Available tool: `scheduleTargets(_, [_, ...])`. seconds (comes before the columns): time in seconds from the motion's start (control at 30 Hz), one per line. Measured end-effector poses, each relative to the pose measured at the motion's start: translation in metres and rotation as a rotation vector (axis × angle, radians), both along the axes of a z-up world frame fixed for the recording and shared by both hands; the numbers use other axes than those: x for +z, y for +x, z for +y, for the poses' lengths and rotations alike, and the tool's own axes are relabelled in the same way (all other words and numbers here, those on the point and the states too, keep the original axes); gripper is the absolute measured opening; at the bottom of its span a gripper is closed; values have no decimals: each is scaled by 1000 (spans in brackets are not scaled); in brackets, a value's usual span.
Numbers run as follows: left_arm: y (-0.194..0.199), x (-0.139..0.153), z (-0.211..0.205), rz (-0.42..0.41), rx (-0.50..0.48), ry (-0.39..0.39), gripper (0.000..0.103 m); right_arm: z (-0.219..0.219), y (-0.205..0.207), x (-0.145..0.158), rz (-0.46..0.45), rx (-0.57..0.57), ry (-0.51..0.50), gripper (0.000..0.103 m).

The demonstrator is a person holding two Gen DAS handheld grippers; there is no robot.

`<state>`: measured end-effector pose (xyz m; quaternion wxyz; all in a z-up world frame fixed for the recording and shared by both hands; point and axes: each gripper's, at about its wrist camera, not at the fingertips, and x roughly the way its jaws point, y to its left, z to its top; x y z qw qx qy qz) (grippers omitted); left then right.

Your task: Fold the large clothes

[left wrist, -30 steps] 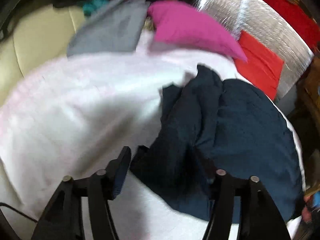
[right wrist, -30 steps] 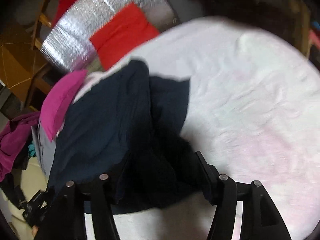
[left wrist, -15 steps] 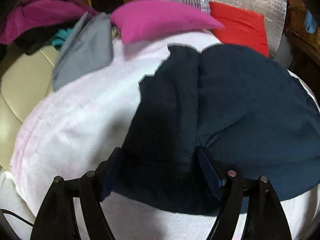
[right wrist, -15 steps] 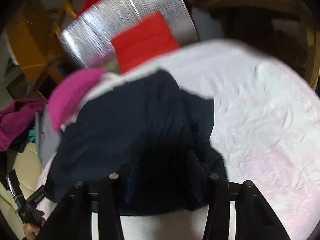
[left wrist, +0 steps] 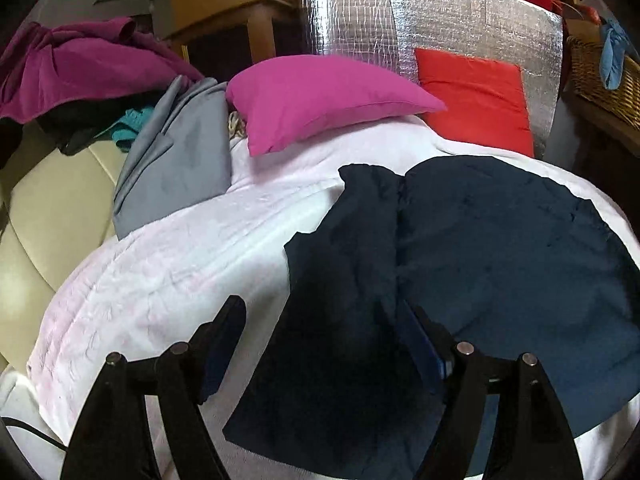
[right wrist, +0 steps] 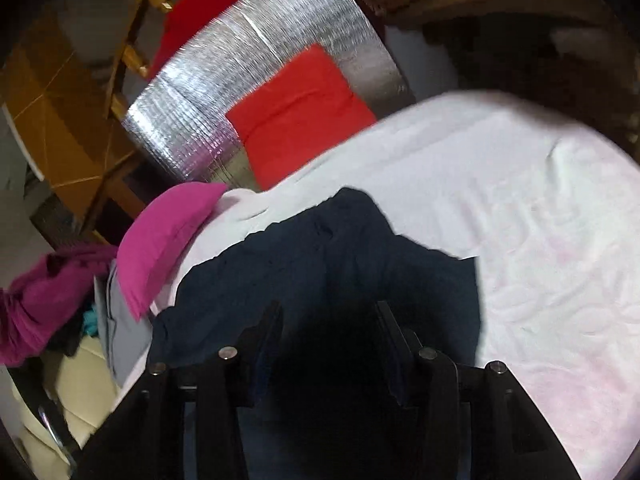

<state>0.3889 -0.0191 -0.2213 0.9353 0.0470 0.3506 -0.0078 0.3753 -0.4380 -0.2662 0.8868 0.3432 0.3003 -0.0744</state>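
While the dark navy fabric garment (left wrist: 500, 248) lies on the white quilted bedspread (left wrist: 168, 264), both grippers' jaws stand released over it: left gripper (left wrist: 320, 336), right gripper (right wrist: 328, 320).

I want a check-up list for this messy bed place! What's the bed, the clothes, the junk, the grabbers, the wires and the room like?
Surface: white blanket, wrinkled, over a cream cushion.
Job's things: navy garment spread on the blanket, one side folded over.
Clutter: pink pillow, grey cloth, purple clothes, red cushion.
Grippers: left gripper open above the garment's folded part; right gripper open over dark cloth.
Cables: thin black cable at the lower left.
Surroundings: silver foil panel, wicker basket, wooden furniture.
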Motion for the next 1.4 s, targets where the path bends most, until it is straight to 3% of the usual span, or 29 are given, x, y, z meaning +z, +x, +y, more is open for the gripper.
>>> scheduleTargets(0.1, [0,1,-2,-13,-2,23,79,-7,30,-34,122,-16,41,48])
scheduleTargets(0.17, [-2,3,-3,-17,-6,23,79,-16,40,-52,140,-32,85,48])
scheduleTargets(0.3, [-5,5,-5,-26,-8,35,79,-18,36,-42,142,-45,99,48])
scheduleTargets(0.43, [-7,6,-5,-28,-7,23,79,-9,13,-20,88,-2,95,48])
scheduleTargets(0.57, [-7,5,-6,-20,-8,27,79,16,-13,2,49,58,59,62])
scheduleTargets(0.63, [-6,2,-7,-5,-8,40,79,32,-15,4,79,95,24,63])
scheduleTargets(0.8, [11,-26,-8,153,-11,28,79,54,0,-24,222,178,-77,63])
scheduleTargets(0.93, [10,-17,1,144,3,-13,79,47,-6,-15,186,193,-60,63])
scheduleTargets(1.1, [4,-1,24,65,68,-44,79,5,-41,6,75,80,-9,63])
scheduleTargets(1.2, [17,-14,32,135,101,-34,80,-9,-46,-7,124,59,5,55])
scheduleTargets(1.27, [24,-31,29,203,97,-16,80,-13,-34,-31,211,83,40,49])
scheduleTargets(1.33, [23,-33,24,194,98,10,80,-13,-27,-50,257,98,67,49])
scheduleTargets(1.4, [17,-27,18,167,85,42,80,-10,-27,-42,248,98,37,49])
